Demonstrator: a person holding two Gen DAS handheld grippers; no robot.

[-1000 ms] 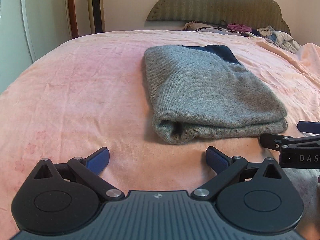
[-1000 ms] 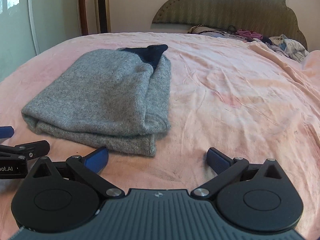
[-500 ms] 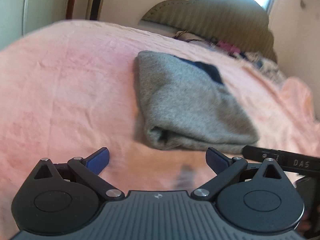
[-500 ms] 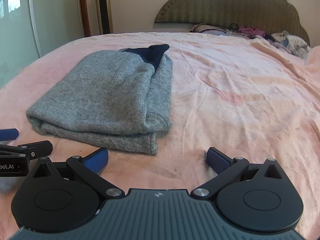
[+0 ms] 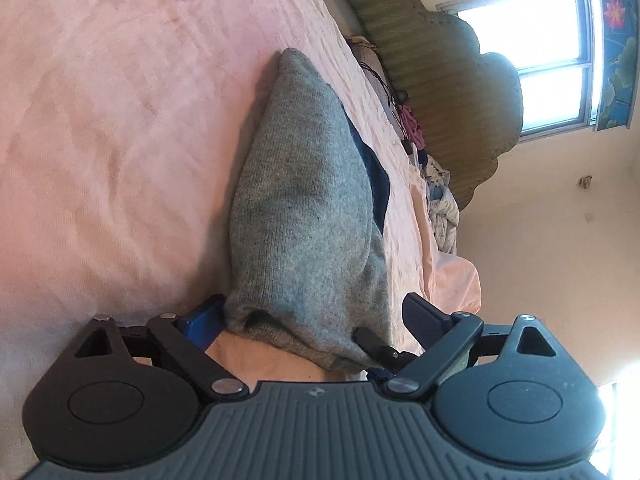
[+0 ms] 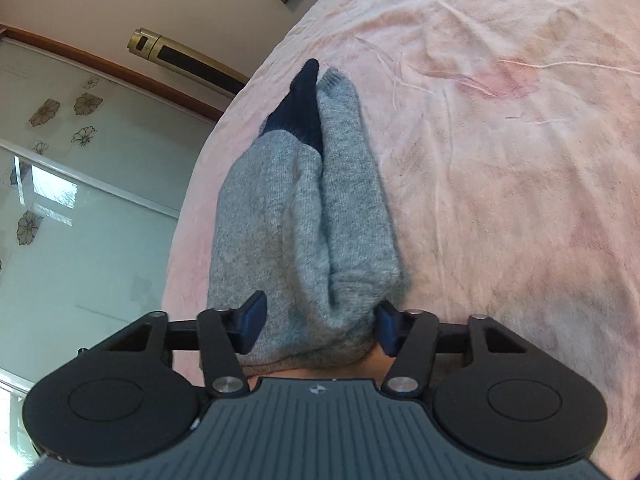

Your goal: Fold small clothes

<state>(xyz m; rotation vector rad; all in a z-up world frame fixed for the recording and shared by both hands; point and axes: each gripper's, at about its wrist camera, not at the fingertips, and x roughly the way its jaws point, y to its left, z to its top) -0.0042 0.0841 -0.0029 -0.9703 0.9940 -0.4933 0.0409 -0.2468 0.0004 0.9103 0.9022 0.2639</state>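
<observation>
A folded grey knit garment (image 5: pixel 308 208) with a dark navy part (image 5: pixel 376 176) lies on the pink bed. Both grippers are rolled onto their sides at its near edge. My left gripper (image 5: pixel 316 316) is open and straddles the garment's near left corner, one blue pad (image 5: pixel 202 320) against the bed side. My right gripper (image 6: pixel 320 320) has its fingers on either side of the garment's near right end (image 6: pixel 312 240), with both blue pads touching the fabric; the jaws stand partly apart. The navy part shows at the far end in the right wrist view (image 6: pixel 300 104).
The pink bedspread (image 6: pixel 500 160) spreads wide around the garment. An upholstered headboard (image 5: pixel 440 80) and a pile of clothes (image 5: pixel 440 200) are at the far end. A window (image 5: pixel 552 60), a glass sliding door (image 6: pixel 80 200) and a gold tower unit (image 6: pixel 180 56) stand beyond the bed.
Both grippers moved forward from in front of the garment and rolled sideways. Each now has the garment's near edge between its fingers. The right gripper's fingers have narrowed onto the fabric.
</observation>
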